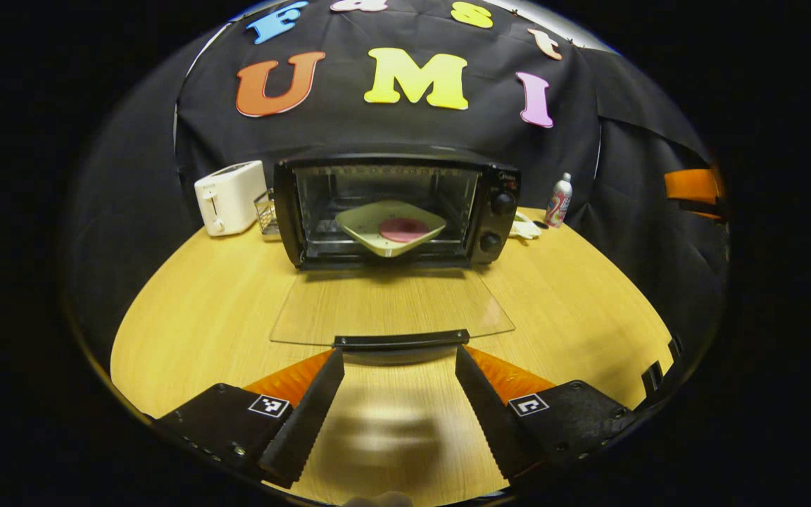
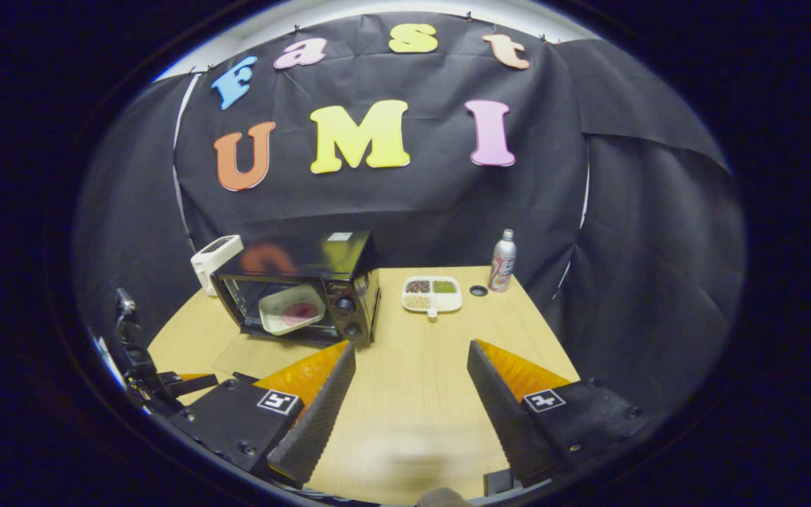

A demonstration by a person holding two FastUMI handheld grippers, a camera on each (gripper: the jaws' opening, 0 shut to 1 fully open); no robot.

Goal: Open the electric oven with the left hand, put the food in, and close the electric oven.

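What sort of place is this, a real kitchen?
Probably not: it looks like a staged kitchen corner in a cloth-walled booth. A wooden table carries an electric oven, a white toaster and a compartment snack tray.

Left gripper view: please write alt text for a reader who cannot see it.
An oven stands on a wooden table with its glass door folded down flat and a plate of food inside. The open left tool is at the door's handle. A toaster stands beside the oven.
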